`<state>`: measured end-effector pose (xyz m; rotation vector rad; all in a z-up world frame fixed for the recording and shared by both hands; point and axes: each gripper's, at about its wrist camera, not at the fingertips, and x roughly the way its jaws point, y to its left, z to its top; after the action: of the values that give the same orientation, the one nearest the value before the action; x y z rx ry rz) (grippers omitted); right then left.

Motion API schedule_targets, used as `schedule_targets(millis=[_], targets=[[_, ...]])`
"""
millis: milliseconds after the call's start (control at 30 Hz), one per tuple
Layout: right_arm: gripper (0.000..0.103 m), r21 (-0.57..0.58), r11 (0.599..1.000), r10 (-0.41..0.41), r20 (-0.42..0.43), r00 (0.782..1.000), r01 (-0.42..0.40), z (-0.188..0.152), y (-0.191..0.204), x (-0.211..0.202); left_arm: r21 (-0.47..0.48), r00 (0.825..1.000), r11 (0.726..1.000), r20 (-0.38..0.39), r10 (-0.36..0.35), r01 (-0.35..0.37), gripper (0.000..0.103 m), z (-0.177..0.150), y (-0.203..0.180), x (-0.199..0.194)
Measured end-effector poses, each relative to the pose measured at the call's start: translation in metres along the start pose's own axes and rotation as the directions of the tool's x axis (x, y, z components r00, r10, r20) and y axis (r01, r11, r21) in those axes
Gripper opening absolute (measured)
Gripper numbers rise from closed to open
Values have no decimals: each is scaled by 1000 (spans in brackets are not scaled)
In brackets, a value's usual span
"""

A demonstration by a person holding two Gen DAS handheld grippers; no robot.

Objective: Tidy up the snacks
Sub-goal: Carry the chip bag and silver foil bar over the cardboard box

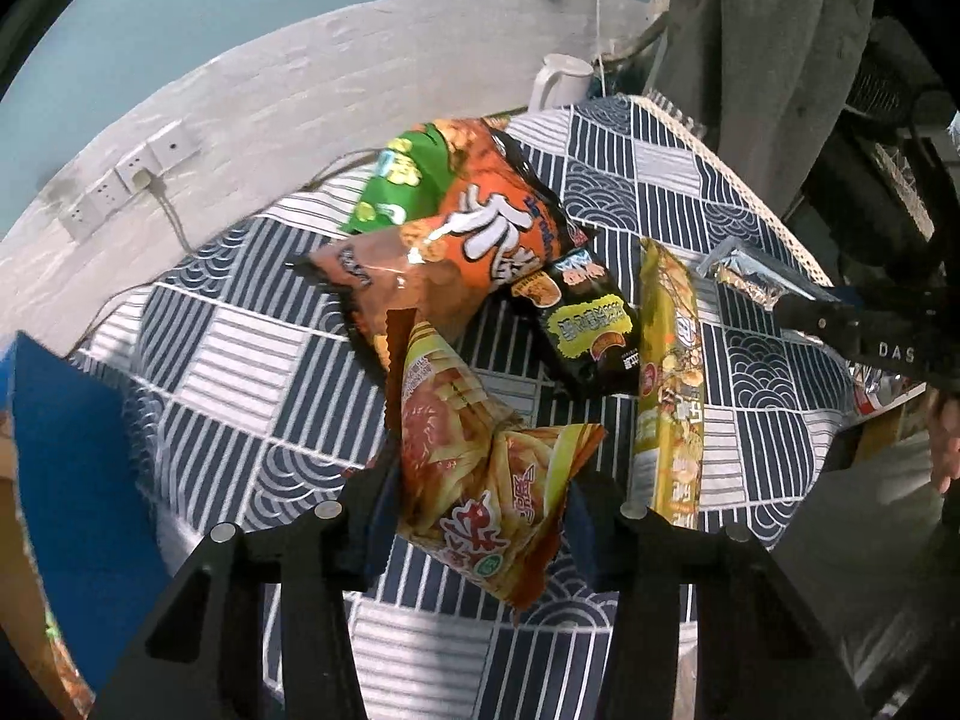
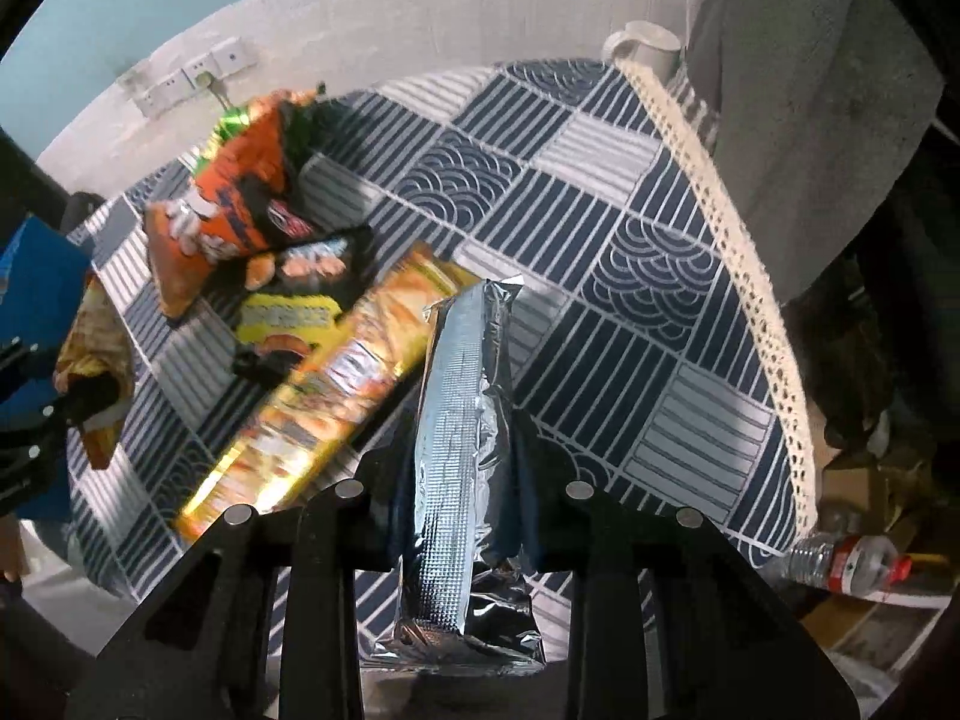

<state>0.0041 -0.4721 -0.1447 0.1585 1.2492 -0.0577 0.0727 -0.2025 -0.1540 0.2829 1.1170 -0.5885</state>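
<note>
My left gripper (image 1: 480,498) is shut on an orange-yellow chip bag (image 1: 474,456) and holds it above the patterned tablecloth (image 1: 240,348). My right gripper (image 2: 462,468) is shut on a silver foil packet (image 2: 462,420), held upright over the table. On the cloth lie a large orange snack bag (image 1: 456,240) over a green bag (image 1: 402,180), a small black bag (image 1: 588,324) and a long yellow-gold pack (image 1: 669,384). In the right wrist view the orange bag (image 2: 234,210), black bag (image 2: 300,306) and gold pack (image 2: 324,384) lie to the left of my packet.
A blue box (image 1: 66,450) stands at the left edge. A white kettle (image 1: 561,81) sits at the back by the wall, sockets (image 1: 126,180) and a cable nearby. The table's lace edge (image 2: 756,300) runs on the right; a plastic bottle (image 2: 846,561) lies below it.
</note>
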Motion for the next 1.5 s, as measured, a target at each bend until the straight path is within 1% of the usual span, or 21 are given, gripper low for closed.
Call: schedule_targets(millis=[133,300,533,633,733,967,1067,1267,1500], targets=[[26,-10,1000,14,36,999,-14,7,10,-17,-8,999,1000,29,19,-19,48,-7,9,-19],[26,-40,999,40,76,996,-37,10,30,-39,-49,998,998,55,29,-26,48,-14,24,-43],[26,-105,992,81,116,990,-69,16,68,-62,-61,991,996,111,71,-65,48,-25,42,-79],[26,-133,988,96,128,987,-79,19,85,-70,-74,989,995,125,79,-70,48,-30,51,-93],[26,-164,983,109,139,984,-85,23,102,-77,-85,984,992,141,107,-96,48,-36,62,-107],[26,-221,971,132,158,979,-95,28,138,-89,-140,971,979,169,169,-146,48,-50,94,-139],[26,-242,965,146,160,976,-105,30,154,-91,-165,967,974,175,184,-156,48,-56,107,-149],[26,-296,946,186,159,969,-133,37,196,-92,-210,956,960,185,228,-188,48,-70,135,-167],[26,-362,917,231,137,963,-169,44,249,-89,-273,952,941,177,251,-198,48,-86,169,-177]])
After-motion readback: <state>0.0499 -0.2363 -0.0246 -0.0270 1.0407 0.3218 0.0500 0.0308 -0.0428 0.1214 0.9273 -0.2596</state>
